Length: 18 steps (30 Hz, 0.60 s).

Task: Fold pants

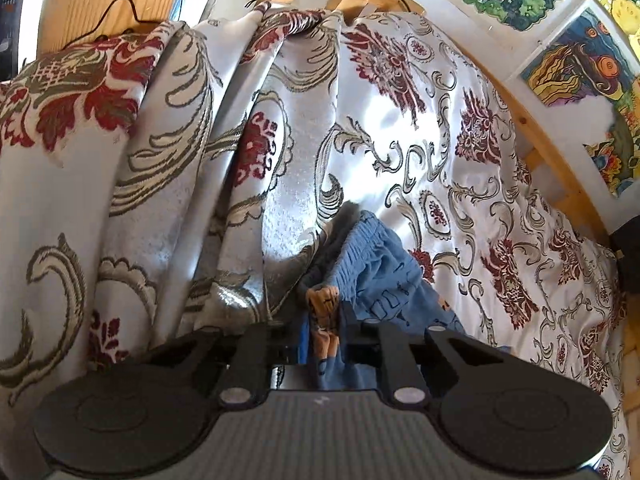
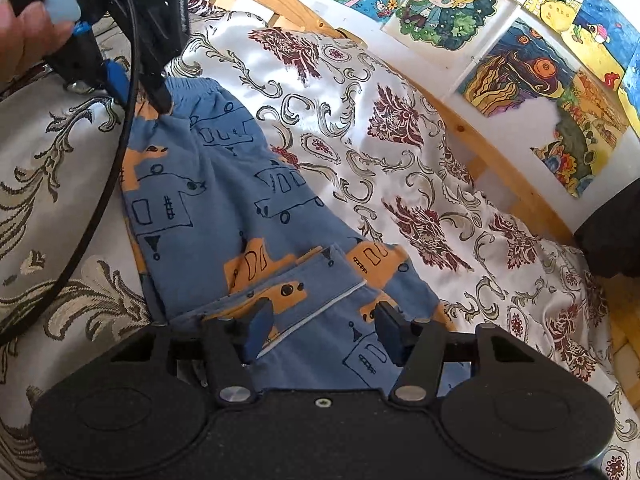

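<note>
- Left gripper (image 1: 323,336): its jaws have drawn close together and pinch a bunch of the pants (image 2: 224,208) fabric, a fold of blue and orange cloth standing up between them. In the right wrist view it comes down from about 11 o'clock onto the waistband (image 2: 196,88) corner, held by a person's hand (image 2: 24,20) at the upper left.
- Pants: they lie flat on the patterned bedspread (image 2: 420,152), blue with orange blocks and drawn cars. The long axis runs from the elastic waistband at about 11 o'clock in the right wrist view down to the leg ends at about 6 o'clock, right under the right gripper (so each gripper has one end of the garment).
- Folded-over leg end (image 2: 304,292): a flap with a pale hem line lies slantwise across the lower part, just ahead of the right fingers.
- Right gripper (image 2: 322,328): jaws spread, with cloth lying between the two blue pads; neither pad looks pressed onto it, so I judge nothing is gripped yet. It is the nearer one to the leg ends.
- Coming move, as I judge it: the right jaws must close on the leg end, then carry it along the long axis toward 11 o'clock, to the waistband that the left gripper holds.
</note>
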Tool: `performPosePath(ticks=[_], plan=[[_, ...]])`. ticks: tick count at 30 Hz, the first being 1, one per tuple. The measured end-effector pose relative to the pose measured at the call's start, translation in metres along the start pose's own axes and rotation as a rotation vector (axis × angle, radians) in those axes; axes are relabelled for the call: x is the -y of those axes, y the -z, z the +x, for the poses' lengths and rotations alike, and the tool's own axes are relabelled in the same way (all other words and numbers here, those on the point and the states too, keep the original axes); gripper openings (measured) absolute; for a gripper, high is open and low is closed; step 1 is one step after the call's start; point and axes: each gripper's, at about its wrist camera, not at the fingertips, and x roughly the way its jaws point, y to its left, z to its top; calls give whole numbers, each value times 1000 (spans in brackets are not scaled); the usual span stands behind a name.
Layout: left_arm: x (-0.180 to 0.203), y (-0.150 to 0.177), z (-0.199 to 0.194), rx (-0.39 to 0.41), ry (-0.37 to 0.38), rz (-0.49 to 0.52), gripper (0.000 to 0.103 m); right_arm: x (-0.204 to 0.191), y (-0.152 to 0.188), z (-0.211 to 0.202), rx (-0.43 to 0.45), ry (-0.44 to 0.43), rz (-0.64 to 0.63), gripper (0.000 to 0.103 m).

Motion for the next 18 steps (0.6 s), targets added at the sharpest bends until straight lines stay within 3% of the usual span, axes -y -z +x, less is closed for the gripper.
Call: performPosePath(ticks=[4,7,12,18], plan=[[2,2,4,-14,-4,15,41,0,1,-1,2,-4,6,59],[1,1,7,-33,12,9,50,1,1,0,2,-7,12,59],[-9,-6,15,-61,94,-66,72,3,1,1,-1,-13,33,59],[-22,-10,21,-61,149,-168,72,5,2,0,6,-16,56,59]])
